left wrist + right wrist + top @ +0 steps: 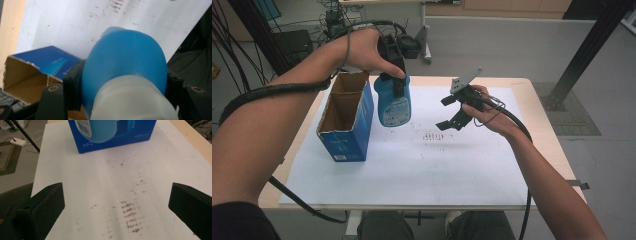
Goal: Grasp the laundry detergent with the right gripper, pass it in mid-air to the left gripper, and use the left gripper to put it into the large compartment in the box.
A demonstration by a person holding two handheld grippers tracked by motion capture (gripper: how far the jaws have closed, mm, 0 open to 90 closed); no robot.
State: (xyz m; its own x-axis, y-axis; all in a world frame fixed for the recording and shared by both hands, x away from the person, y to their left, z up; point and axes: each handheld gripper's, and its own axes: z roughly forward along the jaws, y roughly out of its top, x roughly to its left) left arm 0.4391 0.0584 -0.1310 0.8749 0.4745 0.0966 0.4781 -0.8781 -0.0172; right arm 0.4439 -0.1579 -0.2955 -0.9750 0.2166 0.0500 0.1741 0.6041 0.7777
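Bottle going into the box

The left gripper (398, 75) is clamping the blue bottle (393, 102) by its neck, lifted just beside the open box (347, 117); centre it over the opening first. The right gripper (453, 111) is hanging wide open, empty.

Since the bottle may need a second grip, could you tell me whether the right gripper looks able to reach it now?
Probably yes: the right gripper is open, holding nothing, with bare white paper between it and the blue bottle held aloft by the left gripper.
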